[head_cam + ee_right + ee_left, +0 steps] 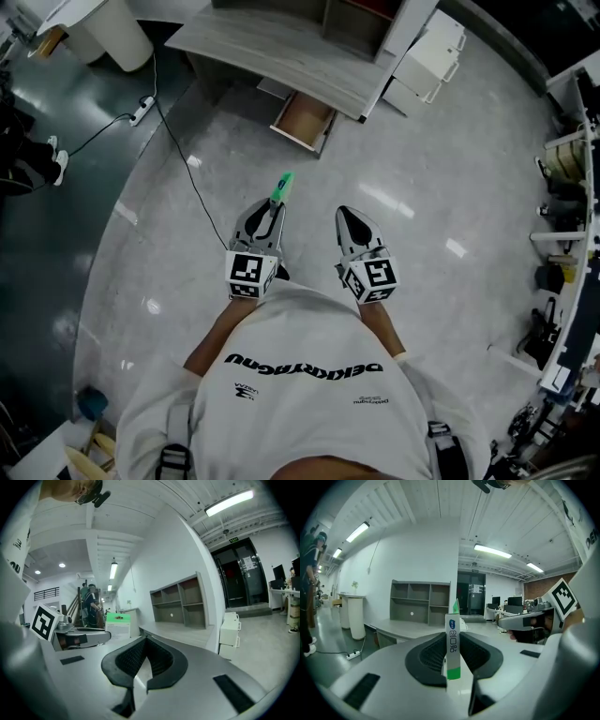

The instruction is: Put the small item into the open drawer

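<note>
The left tool (268,217) is clamped on a small green-tipped item (282,187), and the right tool (352,228) is closed on nothing. Ahead, the open drawer (305,120) juts from the counter (272,47), with a cable (183,164) trailing across the floor (422,187) at left.

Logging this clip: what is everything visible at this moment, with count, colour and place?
small item: one, green and white, held in the left gripper, sticking out forward
open drawer: one, wood-toned inside, pulled out of the desk, ahead of the grippers
desk: one, light grey, top of the head view
drawer cabinet: one, white, right of the desk
shelf unit: one, grey, behind the desk
power strip: one, white, on the floor left of the desk
shirt: one, white, on the person, bottom of the head view
left gripper: one, grey, shut on the small item
right gripper: one, grey, shut, empty
</note>
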The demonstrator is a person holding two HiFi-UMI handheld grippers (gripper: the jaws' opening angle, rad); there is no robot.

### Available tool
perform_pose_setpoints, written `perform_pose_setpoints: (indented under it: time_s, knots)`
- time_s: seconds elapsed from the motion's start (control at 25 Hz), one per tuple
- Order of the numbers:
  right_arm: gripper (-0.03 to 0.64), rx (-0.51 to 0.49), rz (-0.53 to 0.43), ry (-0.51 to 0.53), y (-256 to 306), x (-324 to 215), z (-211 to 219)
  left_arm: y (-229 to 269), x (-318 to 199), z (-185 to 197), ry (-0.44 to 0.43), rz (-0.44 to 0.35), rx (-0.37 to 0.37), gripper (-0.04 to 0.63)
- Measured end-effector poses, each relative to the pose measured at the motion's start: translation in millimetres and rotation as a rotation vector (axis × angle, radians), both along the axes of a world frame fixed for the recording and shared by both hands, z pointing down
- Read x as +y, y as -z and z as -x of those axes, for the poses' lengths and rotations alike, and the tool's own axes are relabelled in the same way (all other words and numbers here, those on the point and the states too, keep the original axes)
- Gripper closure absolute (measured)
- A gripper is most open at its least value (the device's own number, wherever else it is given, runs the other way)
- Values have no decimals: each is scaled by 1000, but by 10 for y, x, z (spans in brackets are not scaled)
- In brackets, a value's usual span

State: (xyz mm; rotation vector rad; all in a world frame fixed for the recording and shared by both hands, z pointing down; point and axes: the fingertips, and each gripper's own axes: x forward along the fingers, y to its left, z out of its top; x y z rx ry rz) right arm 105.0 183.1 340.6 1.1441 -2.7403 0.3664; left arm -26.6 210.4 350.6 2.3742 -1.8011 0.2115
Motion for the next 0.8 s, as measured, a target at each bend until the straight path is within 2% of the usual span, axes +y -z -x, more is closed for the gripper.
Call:
perform_pose_setpoints:
  time_s: [0.24, 0.44, 0.8]
  knots:
    - [588, 14, 25, -79, -30, -660, 465, -13, -690, 409, -99, 20, 4, 503]
    - [588, 17, 38, -126, -71, -1056, 734, -164, -1109, 676, -144, 52, 7, 503]
    - [588, 24, 69, -169, -209, -1520, 680, -416, -1629, 573, -185, 94, 14, 503]
